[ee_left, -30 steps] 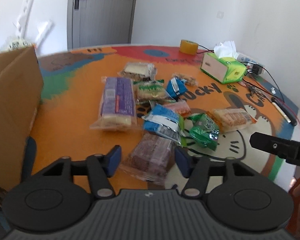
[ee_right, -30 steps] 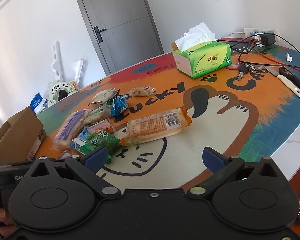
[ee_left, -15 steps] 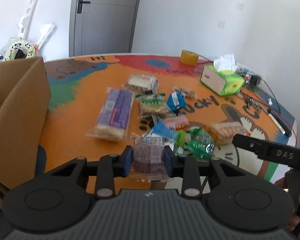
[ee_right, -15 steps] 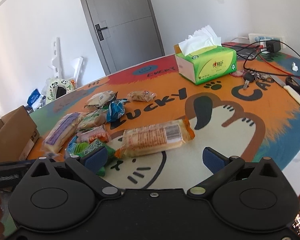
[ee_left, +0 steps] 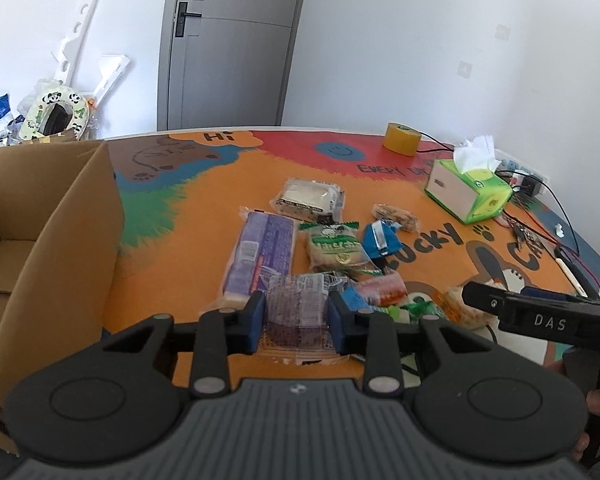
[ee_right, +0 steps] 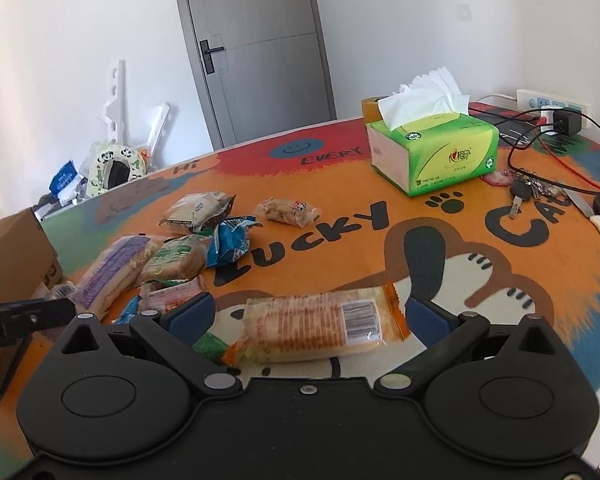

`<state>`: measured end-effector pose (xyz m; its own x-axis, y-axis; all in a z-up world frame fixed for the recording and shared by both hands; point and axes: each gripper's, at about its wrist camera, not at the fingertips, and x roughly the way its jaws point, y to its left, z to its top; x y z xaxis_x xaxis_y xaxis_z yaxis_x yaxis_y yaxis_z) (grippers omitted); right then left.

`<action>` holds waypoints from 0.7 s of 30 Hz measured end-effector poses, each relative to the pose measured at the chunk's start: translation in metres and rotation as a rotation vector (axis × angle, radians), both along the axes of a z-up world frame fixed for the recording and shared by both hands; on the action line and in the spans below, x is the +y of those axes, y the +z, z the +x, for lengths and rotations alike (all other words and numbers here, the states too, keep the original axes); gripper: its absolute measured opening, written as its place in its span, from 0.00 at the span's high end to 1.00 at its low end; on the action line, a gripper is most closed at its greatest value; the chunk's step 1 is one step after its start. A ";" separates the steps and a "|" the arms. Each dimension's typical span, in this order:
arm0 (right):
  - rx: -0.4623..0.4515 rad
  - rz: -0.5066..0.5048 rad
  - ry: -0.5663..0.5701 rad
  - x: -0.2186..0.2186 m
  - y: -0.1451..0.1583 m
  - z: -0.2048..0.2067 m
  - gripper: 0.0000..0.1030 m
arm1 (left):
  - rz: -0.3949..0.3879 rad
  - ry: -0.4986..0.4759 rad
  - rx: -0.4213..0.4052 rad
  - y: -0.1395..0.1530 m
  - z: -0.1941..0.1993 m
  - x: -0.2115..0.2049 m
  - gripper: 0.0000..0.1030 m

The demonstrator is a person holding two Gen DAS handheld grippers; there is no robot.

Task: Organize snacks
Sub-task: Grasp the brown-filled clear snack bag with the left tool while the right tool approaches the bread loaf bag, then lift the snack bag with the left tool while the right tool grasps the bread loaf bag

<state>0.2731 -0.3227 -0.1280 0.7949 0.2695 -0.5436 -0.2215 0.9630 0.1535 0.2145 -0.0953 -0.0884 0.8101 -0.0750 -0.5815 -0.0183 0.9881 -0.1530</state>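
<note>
My left gripper [ee_left: 296, 322] is shut on a clear-wrapped brown cake packet [ee_left: 296, 312] and holds it above the table, just right of an open cardboard box [ee_left: 40, 240]. Several snack packets lie in a pile: a long purple packet [ee_left: 260, 256], a green-labelled bread packet [ee_left: 334, 246], a blue packet [ee_left: 380, 238]. My right gripper [ee_right: 308, 316] is open, its fingers on either side of an orange-wrapped cracker packet [ee_right: 320, 322] that lies on the table. The left gripper's side shows in the right wrist view [ee_right: 24, 316].
A green tissue box [ee_right: 432, 148] stands at the far right of the colourful table mat [ee_right: 480, 260]. Keys [ee_right: 524, 192], cables and a power strip [ee_right: 556, 102] lie behind it. A tape roll [ee_left: 402, 138] sits at the far edge.
My left gripper closed on the brown cake packet and lifted it off the table. My right gripper moved forward so the orange cracker packet now lies between its open fingers.
</note>
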 end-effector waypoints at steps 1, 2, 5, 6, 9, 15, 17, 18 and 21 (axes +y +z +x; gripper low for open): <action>0.004 -0.001 0.004 0.000 -0.001 0.002 0.00 | 0.000 0.004 0.002 0.000 0.001 0.001 0.69; 0.007 -0.003 0.009 0.001 -0.002 0.004 0.00 | 0.001 0.006 0.004 -0.001 0.003 0.001 0.69; 0.013 -0.023 0.011 0.005 -0.005 0.010 0.00 | -0.002 0.011 0.009 -0.002 0.007 0.002 0.69; 0.016 -0.028 0.012 0.006 -0.006 0.012 0.00 | -0.002 0.011 0.009 -0.002 0.007 0.002 0.69; 0.026 -0.053 0.025 0.011 -0.010 0.018 0.00 | -0.001 0.011 0.013 -0.003 0.010 0.002 0.69; 0.045 -0.097 0.026 0.018 -0.018 0.022 0.00 | -0.002 0.013 0.018 -0.004 0.011 0.002 0.69; 0.042 -0.107 0.024 0.017 -0.018 0.021 0.05 | -0.003 0.012 0.015 -0.003 0.011 0.003 0.69; 0.039 -0.110 0.026 0.017 -0.017 0.020 0.11 | -0.005 0.012 0.012 -0.002 0.011 0.003 0.69; 0.038 -0.101 0.018 0.013 -0.013 0.015 0.27 | -0.007 0.012 0.001 0.001 0.008 0.003 0.69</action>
<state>0.2884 -0.3094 -0.1408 0.7686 0.2257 -0.5986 -0.2344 0.9700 0.0648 0.2224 -0.0922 -0.0877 0.8101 -0.0695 -0.5822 -0.0303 0.9867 -0.1599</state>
